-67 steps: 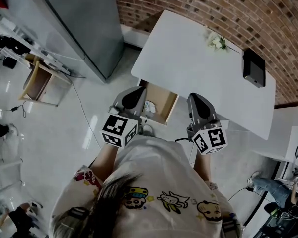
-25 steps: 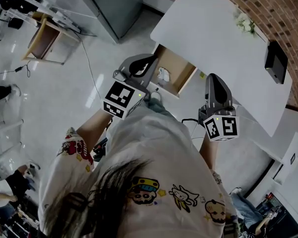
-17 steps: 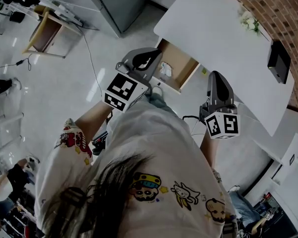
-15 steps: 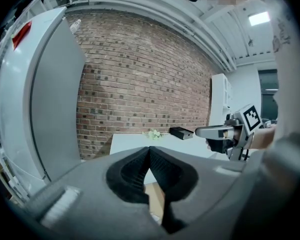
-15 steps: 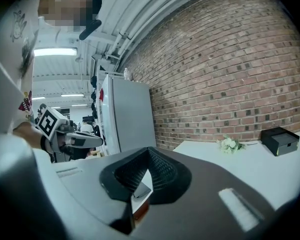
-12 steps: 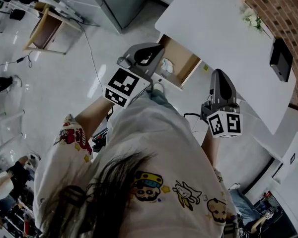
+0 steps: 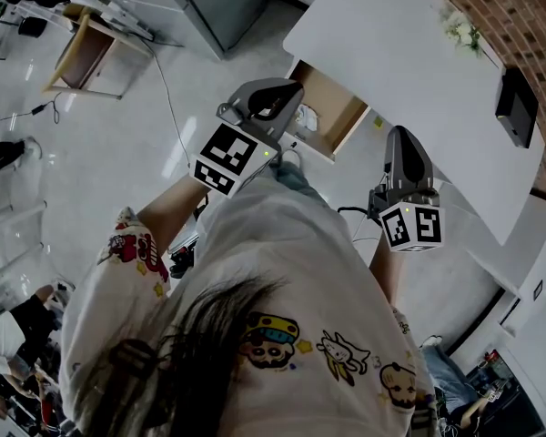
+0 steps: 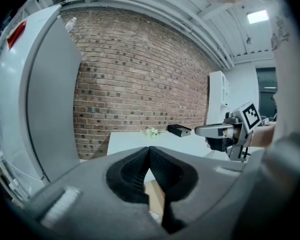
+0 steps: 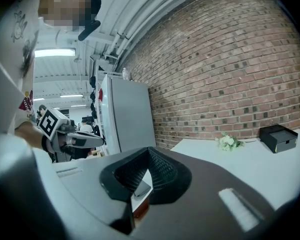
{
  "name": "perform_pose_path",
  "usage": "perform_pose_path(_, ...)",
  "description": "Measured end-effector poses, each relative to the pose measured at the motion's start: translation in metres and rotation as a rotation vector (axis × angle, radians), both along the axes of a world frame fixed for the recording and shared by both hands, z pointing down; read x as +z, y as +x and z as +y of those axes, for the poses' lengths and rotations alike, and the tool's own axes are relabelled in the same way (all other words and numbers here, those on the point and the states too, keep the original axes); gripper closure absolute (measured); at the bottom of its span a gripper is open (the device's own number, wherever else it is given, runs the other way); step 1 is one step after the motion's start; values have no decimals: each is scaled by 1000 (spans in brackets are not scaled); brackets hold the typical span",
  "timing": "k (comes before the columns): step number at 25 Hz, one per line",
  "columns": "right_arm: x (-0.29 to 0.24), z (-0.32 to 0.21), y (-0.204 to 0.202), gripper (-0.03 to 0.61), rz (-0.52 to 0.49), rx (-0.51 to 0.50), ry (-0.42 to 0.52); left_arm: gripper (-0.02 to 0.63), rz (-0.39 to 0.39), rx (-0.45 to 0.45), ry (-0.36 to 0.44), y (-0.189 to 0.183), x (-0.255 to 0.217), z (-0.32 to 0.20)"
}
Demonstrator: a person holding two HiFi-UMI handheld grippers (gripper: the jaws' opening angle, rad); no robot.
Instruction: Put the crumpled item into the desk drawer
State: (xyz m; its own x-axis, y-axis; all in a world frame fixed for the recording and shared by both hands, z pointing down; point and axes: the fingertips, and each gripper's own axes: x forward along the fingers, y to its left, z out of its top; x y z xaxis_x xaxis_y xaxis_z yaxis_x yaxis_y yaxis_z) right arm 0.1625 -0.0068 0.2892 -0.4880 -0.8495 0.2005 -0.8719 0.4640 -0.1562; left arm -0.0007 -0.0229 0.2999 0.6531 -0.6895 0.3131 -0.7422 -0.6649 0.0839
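Crumpled item (image 7: 302, 117): white wad, lying inside desk drawer (image 7: 338, 115) near its front-left corner, apart from both grippers. Drawer pulled out from under white desk (image 7: 409, 62); open, wood floor visible.

Left gripper (image 7: 289, 90): jaws pressed together, nothing between them; tip just beside drawer's front-left edge. Right gripper (image 7: 401, 139): jaws likewise closed up, empty; held off to drawer's right, near desk edge.

Change over last few secs: item was already in drawer and hasn't shifted. Left gripper has edged from over drawer toward its front edge. Drawer remains open.

Assessment: placement appears done. Only remaining act, if req'd, is pushing drawer shut; left gripper looks best placed for it. Risk low: wad seems to sit below drawer rim, unlikely to snag.
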Motion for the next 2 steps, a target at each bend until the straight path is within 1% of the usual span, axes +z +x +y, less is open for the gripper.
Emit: perform_pose_path(2, 0, -1, 1, 569, -4, 0, -2, 615, -2, -4, -2, 1, 0, 0)
